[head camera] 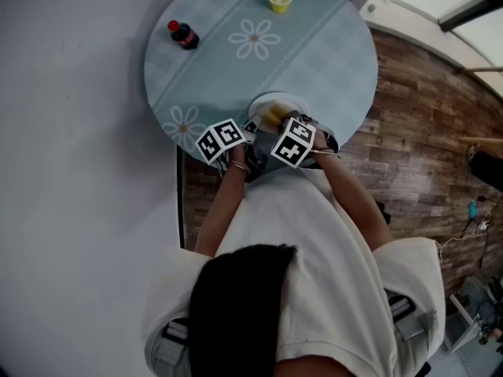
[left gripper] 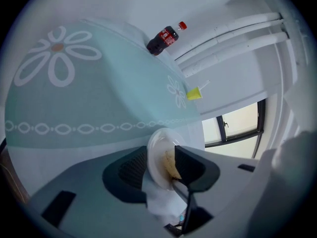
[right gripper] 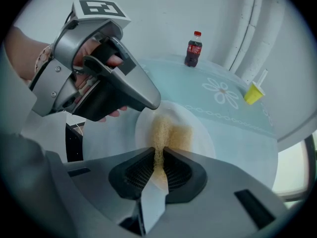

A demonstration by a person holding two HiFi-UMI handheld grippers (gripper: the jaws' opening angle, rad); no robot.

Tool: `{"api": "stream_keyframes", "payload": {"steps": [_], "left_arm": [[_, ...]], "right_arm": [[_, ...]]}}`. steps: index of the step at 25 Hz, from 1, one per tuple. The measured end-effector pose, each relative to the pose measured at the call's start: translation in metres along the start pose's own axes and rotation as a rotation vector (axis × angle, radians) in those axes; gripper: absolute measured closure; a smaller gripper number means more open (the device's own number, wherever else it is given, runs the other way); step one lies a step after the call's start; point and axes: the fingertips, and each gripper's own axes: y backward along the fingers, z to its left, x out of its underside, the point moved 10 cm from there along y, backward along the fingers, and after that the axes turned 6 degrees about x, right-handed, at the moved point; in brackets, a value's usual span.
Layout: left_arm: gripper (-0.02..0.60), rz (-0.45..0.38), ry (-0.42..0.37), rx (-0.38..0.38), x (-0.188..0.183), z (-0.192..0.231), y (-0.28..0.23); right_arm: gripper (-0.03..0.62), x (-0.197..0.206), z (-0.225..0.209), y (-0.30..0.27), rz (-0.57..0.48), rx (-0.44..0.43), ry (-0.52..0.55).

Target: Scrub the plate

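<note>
The right gripper (right gripper: 159, 157) pinches a yellow scrubber (right gripper: 161, 133) onto the plate (right gripper: 200, 135), lower centre, to rub it. The left gripper (left gripper: 161, 155) stands open around the rim, probably to steady it

near half of the plate (head camera: 281, 100) hidden behind marker cubes (head camera: 293, 141), bottle (head camera: 184, 34) label too small to read
</note>
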Motion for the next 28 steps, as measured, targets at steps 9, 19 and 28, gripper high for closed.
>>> {"api": "stream_keyframes", "payload": {"steps": [9,19,28], "left_arm": [[0.424,-0.153,-0.101,0.121,-0.003,-0.033,0.044],[0.540,-0.234,-0.087,0.158,-0.009,-0.036,0.063],[0.568,-0.234,-0.209,0.234,-0.010,-0.061,0.068]], "right_arm": [[0.531,0.002,-0.005,0.008,-0.089,0.032,-0.104],[0.531,0.007,-0.004,0.030,-0.181,0.078,-0.142],[0.531,0.007,-0.010,0.056,-0.263,0.129,-0.240]]}}
